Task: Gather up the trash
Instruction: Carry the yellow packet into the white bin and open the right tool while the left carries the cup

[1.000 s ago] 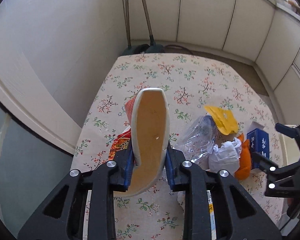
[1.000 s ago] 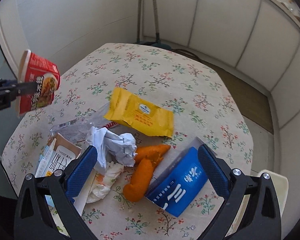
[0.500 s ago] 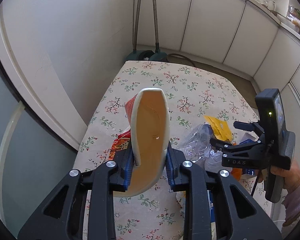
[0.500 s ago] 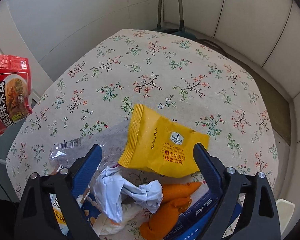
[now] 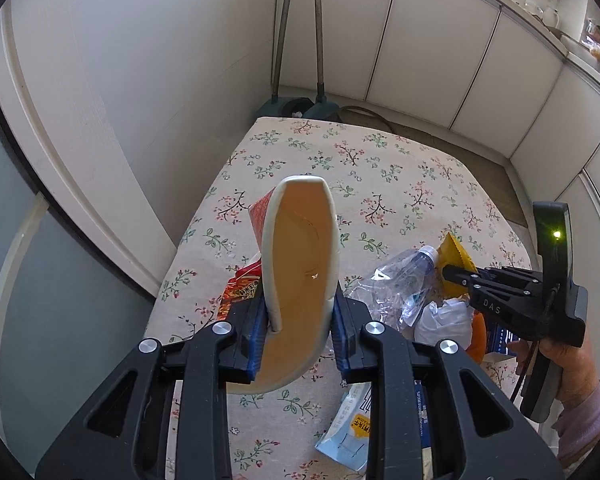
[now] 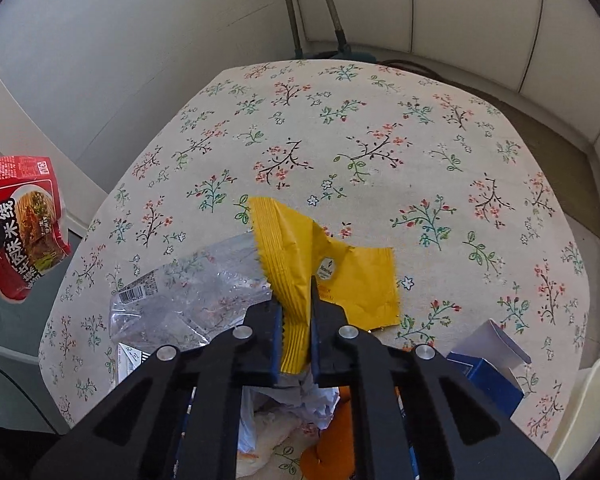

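The right gripper (image 6: 296,320) has just pinched the yellow wrapper (image 6: 340,276). The left gripper (image 5: 300,320) still squeezes the noodle cup (image 5: 298,264). Lifting comes next

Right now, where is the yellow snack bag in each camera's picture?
Left wrist view: the yellow snack bag shows far right, beyond the crushed clear bottle, at the right gripper tips.
Right wrist view: the bag sits centre, pinched between the right gripper's fingers.
Shared landmark: the floral tablecloth.
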A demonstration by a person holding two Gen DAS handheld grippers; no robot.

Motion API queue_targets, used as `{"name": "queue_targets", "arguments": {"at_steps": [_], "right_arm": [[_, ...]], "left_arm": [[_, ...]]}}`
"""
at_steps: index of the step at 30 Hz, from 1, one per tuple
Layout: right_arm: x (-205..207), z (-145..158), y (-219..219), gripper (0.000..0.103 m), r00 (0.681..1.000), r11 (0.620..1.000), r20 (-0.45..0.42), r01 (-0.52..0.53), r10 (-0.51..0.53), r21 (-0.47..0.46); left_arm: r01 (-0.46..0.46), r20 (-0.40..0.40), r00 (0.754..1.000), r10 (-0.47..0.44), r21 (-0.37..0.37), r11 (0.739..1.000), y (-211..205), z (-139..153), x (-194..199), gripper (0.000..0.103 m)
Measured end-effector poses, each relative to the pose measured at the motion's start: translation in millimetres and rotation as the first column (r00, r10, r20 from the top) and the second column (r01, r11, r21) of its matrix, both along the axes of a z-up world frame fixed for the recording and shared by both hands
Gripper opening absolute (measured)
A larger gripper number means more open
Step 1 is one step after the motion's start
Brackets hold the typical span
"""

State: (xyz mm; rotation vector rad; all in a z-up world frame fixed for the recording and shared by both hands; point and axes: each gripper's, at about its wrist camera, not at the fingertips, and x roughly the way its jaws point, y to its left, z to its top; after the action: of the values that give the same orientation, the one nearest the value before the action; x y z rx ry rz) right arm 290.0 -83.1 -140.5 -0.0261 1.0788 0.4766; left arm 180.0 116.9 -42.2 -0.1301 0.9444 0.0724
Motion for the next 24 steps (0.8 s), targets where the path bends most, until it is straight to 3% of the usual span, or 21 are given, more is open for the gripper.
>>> {"name": "queue_targets", "arguments": {"at_steps": [13,24], "right_arm": [[-47,58,-15,0.010,0.987,0.993,0.141,0.066,-0.078,0.094],[-121,117,-35,0.010,0.954,0.967,0.244,0.121,-0.176,0.223]], "left_arm": [[-0.010,0.063,0.998,0.015,-0.075,0.997,0,15,-12,0.026],[0.031,0.211,0.977,0.012,-0.202,0.979,-27,47,-50,0.026]]}}
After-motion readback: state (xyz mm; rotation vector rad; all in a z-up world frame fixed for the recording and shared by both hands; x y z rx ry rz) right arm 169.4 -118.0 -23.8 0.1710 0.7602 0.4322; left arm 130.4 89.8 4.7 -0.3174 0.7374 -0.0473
